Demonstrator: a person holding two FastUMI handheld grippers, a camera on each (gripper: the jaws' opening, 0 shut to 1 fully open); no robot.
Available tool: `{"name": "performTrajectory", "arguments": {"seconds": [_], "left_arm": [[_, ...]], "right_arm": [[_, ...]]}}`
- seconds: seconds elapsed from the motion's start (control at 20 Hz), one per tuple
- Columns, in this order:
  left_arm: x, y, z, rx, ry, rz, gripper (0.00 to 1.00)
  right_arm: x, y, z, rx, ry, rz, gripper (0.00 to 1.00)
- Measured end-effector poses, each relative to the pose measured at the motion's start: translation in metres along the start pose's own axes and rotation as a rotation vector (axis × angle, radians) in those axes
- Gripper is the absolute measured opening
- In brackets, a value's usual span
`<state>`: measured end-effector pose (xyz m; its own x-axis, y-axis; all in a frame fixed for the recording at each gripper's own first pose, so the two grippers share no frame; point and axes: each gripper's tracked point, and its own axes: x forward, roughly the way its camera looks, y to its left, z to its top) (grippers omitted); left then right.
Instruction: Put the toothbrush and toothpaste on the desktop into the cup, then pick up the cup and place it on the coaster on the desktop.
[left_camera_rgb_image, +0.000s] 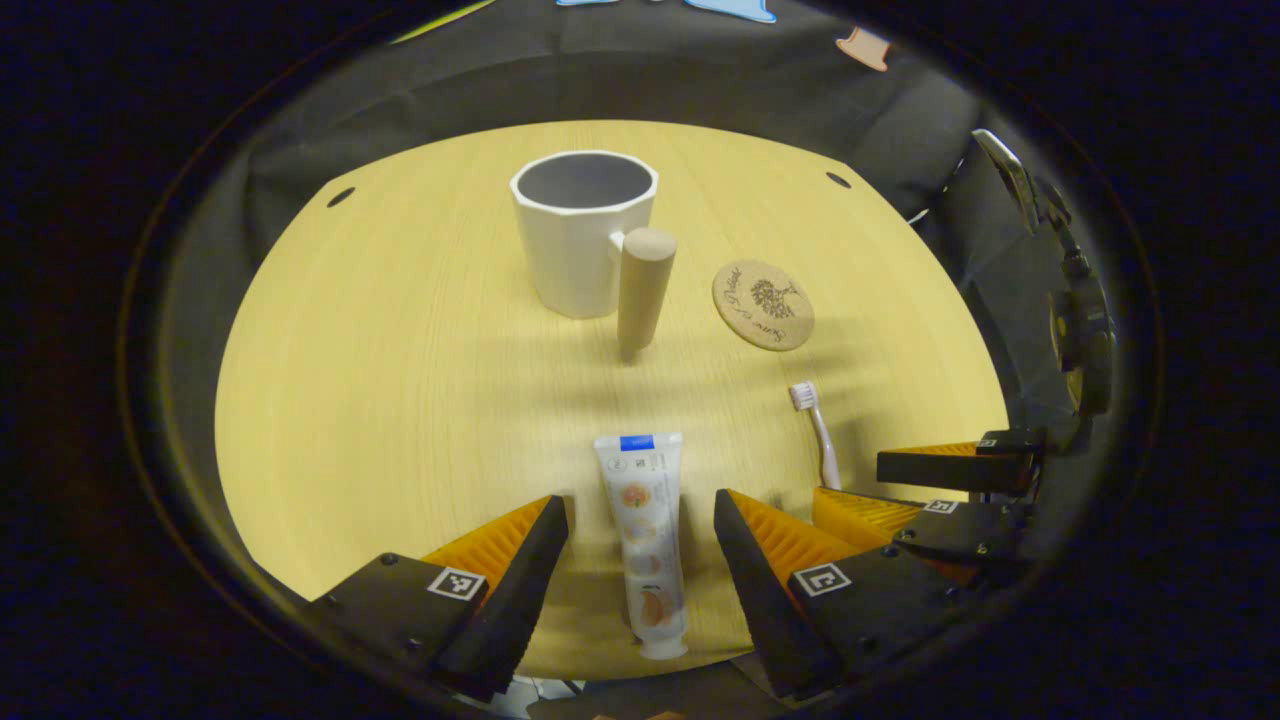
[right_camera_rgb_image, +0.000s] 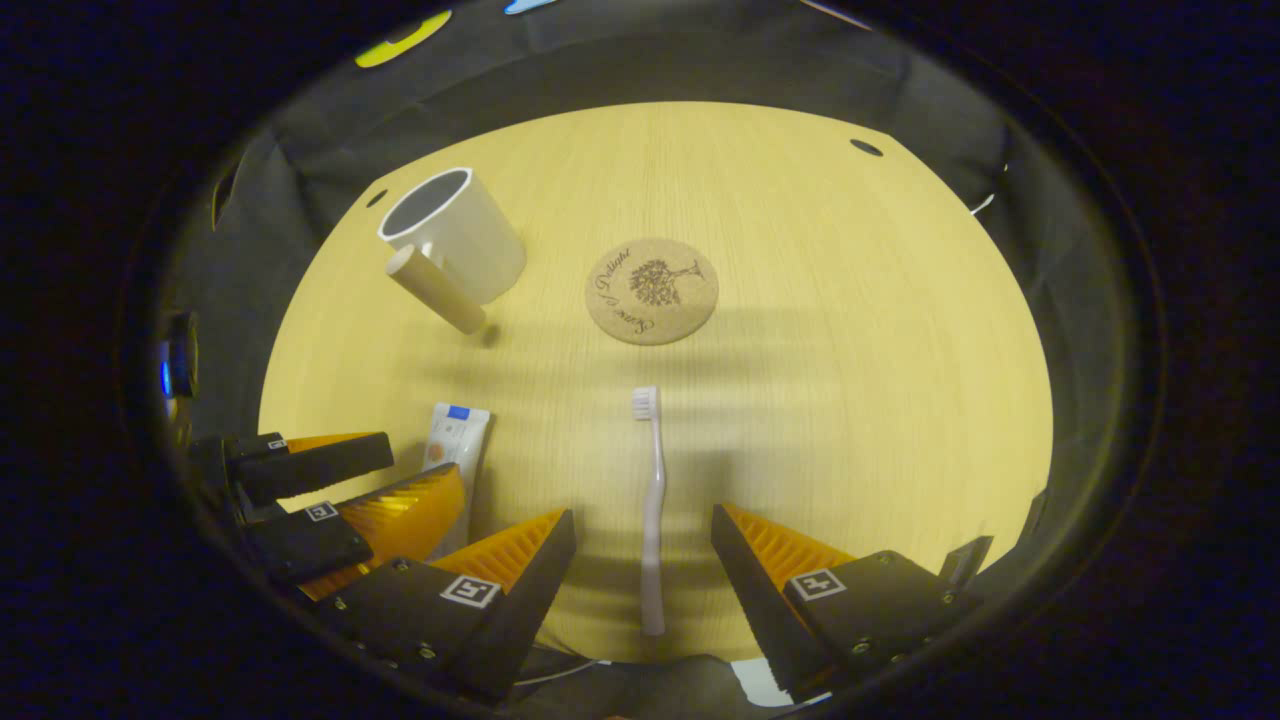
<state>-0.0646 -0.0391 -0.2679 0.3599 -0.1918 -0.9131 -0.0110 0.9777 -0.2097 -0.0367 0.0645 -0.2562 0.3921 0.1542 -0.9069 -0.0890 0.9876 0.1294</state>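
Both grippers are spread wide: our left gripper straddles the toothpaste, our right gripper the toothbrush, neither touching. We should lower squarely, then close mid-length. Ahead stand the cup and, beside it, the coaster on the pale wood worktop, dark cloth beyond.

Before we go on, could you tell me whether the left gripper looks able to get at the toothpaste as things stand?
Probably yes: the left gripper is open with the toothpaste lying flat between its fingers, and nothing lies between them.
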Motion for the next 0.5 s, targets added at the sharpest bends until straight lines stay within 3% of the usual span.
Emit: {"name": "performTrajectory", "arguments": {"seconds": [0.3,0.35,0.4,0.45,0.5], "left_arm": [[0.014,-0.003,-0.009,0.006,0.069,-0.024,0.95],[0.015,-0.005,-0.010,0.010,0.080,-0.032,0.96],[0.016,-0.004,-0.014,0.011,0.088,-0.028,0.97],[0.021,-0.003,-0.013,0.011,0.097,-0.027,0.96],[0.022,-0.001,-0.016,0.004,0.111,-0.024,0.88]], "right_arm": [[0.013,0.004,-0.007,0.002,0.065,-0.010,0.89],[0.014,0.006,-0.009,-0.001,0.077,-0.009,0.82],[0.016,0.004,-0.009,-0.002,0.086,-0.017,0.81],[0.017,0.004,-0.013,-0.002,0.097,-0.021,0.77],[0.017,0.002,-0.013,-0.002,0.104,-0.034,0.81]]}}
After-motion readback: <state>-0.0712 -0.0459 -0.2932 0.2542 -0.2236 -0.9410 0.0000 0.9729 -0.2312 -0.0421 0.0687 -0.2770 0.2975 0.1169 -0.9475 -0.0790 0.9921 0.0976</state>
